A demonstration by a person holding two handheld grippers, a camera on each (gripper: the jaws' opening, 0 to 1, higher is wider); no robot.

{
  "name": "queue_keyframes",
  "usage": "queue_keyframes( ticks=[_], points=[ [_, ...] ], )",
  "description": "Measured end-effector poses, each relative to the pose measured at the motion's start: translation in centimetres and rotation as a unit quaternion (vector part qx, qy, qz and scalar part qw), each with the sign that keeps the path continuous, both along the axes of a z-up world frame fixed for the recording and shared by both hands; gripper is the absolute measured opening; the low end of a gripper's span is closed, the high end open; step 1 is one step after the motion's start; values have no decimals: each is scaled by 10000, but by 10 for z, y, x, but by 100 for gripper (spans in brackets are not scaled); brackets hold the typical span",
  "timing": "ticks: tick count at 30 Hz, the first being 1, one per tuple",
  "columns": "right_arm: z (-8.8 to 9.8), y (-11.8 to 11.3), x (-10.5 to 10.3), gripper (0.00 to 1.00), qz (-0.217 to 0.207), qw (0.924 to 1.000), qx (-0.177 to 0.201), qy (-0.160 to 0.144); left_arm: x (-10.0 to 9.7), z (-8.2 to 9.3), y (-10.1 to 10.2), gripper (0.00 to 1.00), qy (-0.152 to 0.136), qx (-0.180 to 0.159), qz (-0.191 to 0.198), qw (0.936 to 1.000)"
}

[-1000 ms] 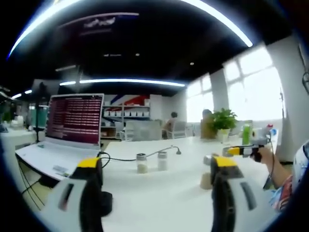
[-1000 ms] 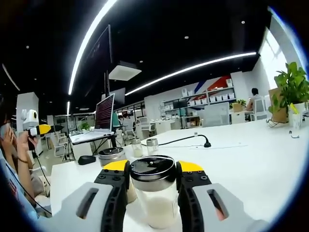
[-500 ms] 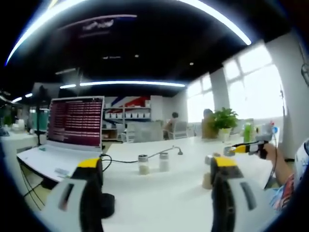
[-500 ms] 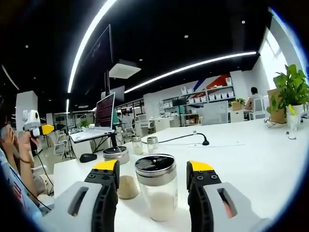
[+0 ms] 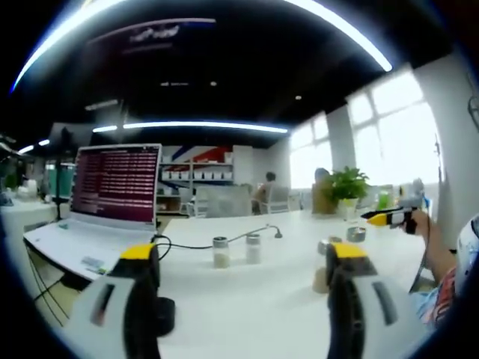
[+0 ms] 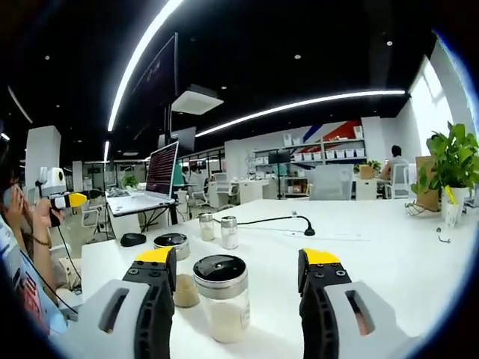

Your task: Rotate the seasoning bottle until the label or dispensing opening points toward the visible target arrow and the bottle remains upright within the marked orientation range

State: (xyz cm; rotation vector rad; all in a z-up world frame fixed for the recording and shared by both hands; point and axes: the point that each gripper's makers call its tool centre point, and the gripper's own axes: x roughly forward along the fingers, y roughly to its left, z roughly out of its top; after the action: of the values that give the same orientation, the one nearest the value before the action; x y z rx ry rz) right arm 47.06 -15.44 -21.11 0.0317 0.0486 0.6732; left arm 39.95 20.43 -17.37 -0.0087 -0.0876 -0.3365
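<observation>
In the right gripper view the seasoning bottle (image 6: 221, 299), clear glass with a black lid and white powder inside, stands upright on the white table (image 6: 389, 254). My right gripper (image 6: 238, 262) is open, its yellow-tipped jaws apart on either side of the bottle and touching nothing. My left gripper (image 5: 242, 258) is open too, held above the table with nothing between its jaws. It faces two small shakers (image 5: 219, 252). At the right of that view is the right gripper (image 5: 383, 218). At the left of the right gripper view, a hand holds the left gripper (image 6: 67, 200).
A second jar (image 6: 174, 247) with a silver lid stands just behind the left jaw. Two small shakers (image 6: 217, 228) are farther back, with a black cable (image 6: 277, 219). A laptop (image 5: 112, 198) and black mouse (image 6: 133, 239) lie to the left. A potted plant (image 6: 449, 164) is at the right.
My right gripper has opened, let go of the seasoning bottle and drawn back from it. The bottle stays upright. The left gripper has hardly moved.
</observation>
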Motion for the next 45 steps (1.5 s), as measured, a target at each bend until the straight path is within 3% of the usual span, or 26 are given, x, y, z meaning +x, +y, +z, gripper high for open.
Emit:
queue_keyframes(
  ticks=[5,8,12,15,16,19,22,25,29,36,39,42,45],
  points=[
    [14,4,-2,69,694,9970,285,-176,1,-2,2,97,30,-18,30,10000],
    [14,7,-3,68,1164,9923,423,-78,0,-1,2,97,25,-21,22,10000],
    [11,3,5,70,1394,9891,471,-32,0,0,3,97,7,-26,43,10000],
    [12,12,-6,69,1993,9748,988,133,2,-1,3,97,15,-23,60,10000],
    [10,13,-6,69,2079,9736,944,80,3,-1,3,97,27,-25,51,10000],
    [1,14,-2,68,2016,9780,526,3,3,-2,2,97,34,-19,32,10000],
    [-4,20,0,65,2045,9783,330,53,2,-3,2,97,38,-19,19,10000],
    [-13,25,0,60,2139,9767,-83,-124,2,-3,3,97,56,-38,54,10000],
    [-18,27,4,61,2273,9738,-17,-25,0,0,3,97,3,-30,63,10000],
    [-29,33,8,54,2404,9698,207,361,2,-4,-1,97,67,-6,-10,10000],
    [-32,38,4,53,2492,9676,169,365,1,-1,-4,93,-47,67,-42,10000],
    [-33,39,6,53,2478,9682,35,342,1,2,-3,96,-55,-11,-28,10000],
    [-31,41,3,53,2556,9664,32,280,1,0,-2,97,-31,136,-3,9999]
  ],
)
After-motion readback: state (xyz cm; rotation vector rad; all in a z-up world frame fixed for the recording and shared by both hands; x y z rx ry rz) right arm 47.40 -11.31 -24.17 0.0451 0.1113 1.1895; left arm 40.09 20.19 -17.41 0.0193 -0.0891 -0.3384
